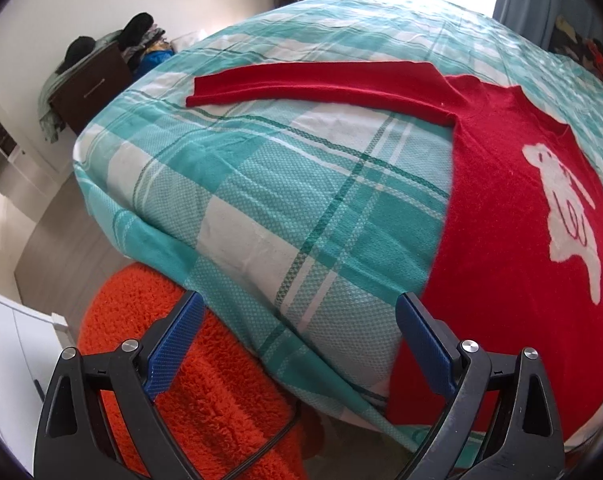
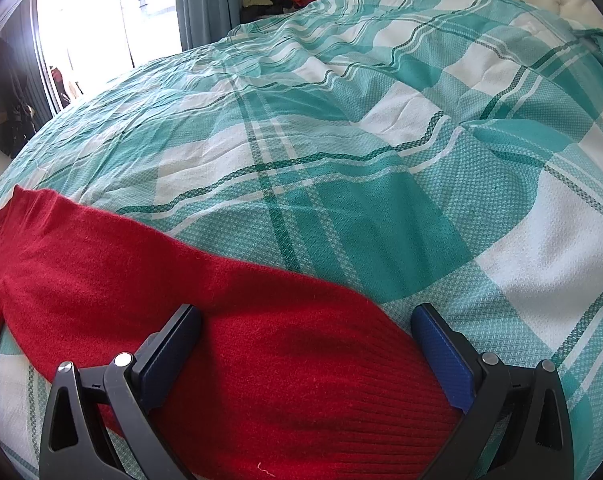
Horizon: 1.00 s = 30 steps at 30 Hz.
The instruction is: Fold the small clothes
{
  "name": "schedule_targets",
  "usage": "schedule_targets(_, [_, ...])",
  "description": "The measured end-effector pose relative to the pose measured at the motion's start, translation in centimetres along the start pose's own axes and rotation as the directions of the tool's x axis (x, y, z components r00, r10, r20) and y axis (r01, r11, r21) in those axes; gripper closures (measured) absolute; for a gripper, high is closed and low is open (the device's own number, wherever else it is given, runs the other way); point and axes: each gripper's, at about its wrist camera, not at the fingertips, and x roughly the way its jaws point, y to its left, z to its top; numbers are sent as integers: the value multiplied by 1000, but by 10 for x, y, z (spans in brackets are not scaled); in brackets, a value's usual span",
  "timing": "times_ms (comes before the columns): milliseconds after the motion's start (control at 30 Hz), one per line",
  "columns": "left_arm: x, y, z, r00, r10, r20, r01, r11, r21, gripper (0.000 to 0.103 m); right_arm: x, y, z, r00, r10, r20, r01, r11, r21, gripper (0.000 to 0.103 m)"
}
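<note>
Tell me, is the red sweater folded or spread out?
Spread out: the red sweater lies flat on the bed, one sleeve extended straight.

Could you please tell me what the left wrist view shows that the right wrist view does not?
Only the left wrist view shows the white animal motif, the fluffy orange rug and the dark wooden cabinet. Only the right wrist view shows the ribbed red cuff between the open right tool. Both show the red knitted sweater on the teal checked bedspread.
</note>
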Motion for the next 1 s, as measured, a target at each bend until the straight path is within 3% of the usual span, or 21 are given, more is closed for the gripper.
schedule_targets(133, [1, 11, -7, 999, -51, 7, 51, 998, -40, 6, 0, 5, 1, 1000, -21, -7, 21, 1000, -17, 0])
schedule_targets(300, [-2, 3, -6, 992, -115, 46, 114, 993, 29, 6, 2, 3, 1, 999, 35, -17, -35, 999, -1, 0])
schedule_targets(433, [-9, -11, -7, 971, -232, 57, 226, 970, 91, 6, -9, -9, 12, 983, 143, -117, -145, 989, -4, 0])
schedule_targets(500, [-12, -23, -7, 952, -299, 59, 289, 948, 136, 6, -40, -5, 10, 974, 207, -97, -209, 978, -9, 0])
schedule_targets(600, [-12, -57, -4, 923, -382, 41, 362, 901, 240, 6, -101, 34, -7, 962, 271, -40, -274, 949, -157, 0])
schedule_targets(733, [-4, -109, 5, 898, -440, -14, 419, 844, 333, 6, -167, 116, -49, 902, 430, -29, -420, 862, -283, 0])
schedule_targets(867, [3, -126, 3, 896, -444, -11, 421, 842, 337, 6, -200, 196, -102, 844, 535, -27, -511, 789, -340, 0])
schedule_targets(1000, [10, -112, -18, 905, -425, 5, 392, 840, 374, 6, -197, 246, -147, 847, 525, -82, -514, 771, -375, 0])
